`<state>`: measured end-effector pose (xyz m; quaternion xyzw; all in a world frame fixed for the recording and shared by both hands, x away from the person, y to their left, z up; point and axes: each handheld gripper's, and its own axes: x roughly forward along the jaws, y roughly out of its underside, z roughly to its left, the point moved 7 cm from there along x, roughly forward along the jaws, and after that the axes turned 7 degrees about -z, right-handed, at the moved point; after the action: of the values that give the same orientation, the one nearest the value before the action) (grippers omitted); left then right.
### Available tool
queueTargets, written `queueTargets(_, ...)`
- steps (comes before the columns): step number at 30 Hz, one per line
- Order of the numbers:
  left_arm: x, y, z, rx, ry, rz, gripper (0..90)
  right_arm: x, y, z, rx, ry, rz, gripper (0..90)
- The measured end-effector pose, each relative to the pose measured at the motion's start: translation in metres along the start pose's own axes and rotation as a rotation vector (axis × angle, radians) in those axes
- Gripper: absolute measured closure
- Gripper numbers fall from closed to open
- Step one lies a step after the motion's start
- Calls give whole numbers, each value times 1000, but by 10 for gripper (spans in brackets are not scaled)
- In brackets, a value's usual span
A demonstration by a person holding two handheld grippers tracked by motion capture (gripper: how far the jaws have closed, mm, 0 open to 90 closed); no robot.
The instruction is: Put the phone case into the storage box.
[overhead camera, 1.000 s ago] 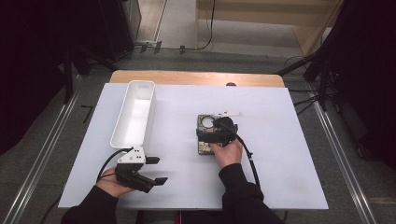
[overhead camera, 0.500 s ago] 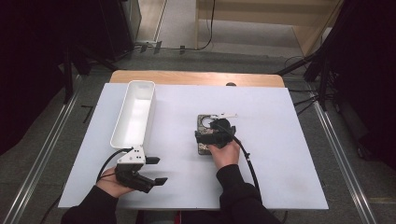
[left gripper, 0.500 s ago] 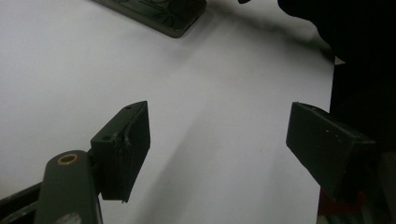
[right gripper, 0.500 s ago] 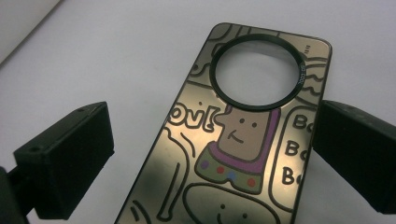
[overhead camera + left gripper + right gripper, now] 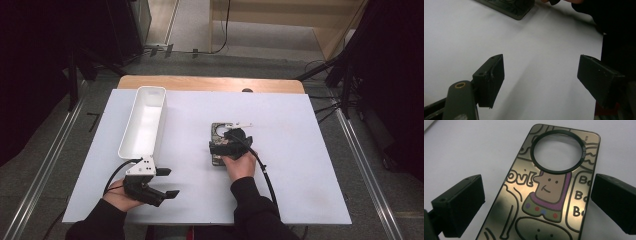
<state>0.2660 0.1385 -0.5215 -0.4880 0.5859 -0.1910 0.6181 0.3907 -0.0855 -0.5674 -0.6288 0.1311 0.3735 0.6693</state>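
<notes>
Since a second ago, your right tool has slid forward over the phone case, covering more of it, while your left tool has stayed where it was.

Take the white tray as your landmark. It is a long, narrow trough lying lengthwise on the white counter, its far end towards the far edge of the counter.

The phone case lies flat on the counter, well to the right of the tray and level with the tray's near half. In the right gripper view you see the phone case close up: a glossy, gold-toned back with cartoon drawings and lettering, and a large black-rimmed round opening near its far end.

Your right tool hangs right over the case, jaws spread wide with one pad outside each long edge of the case; they grip nothing, and whether the pads touch the edges is not clear.

Your left tool sits just off the near end of the tray, on the near-left part of the counter. In the left gripper view your left tool has its jaws wide apart with bare counter between them, holding nothing; a corner of the phone case shows farther off.
</notes>
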Motion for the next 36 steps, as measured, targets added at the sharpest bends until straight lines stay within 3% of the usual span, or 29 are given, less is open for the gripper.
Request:
queueTargets(13,0,0,0,1,-3,-1,215,5,4,0,9,34,4,0)
queueTargets(26,0,0,0,0,-3,-1,215,7,7,3,-26,80,-22,0)
queueTargets(36,0,0,0,0,-5,-4,215,7,6,4,-40,102,27,0)
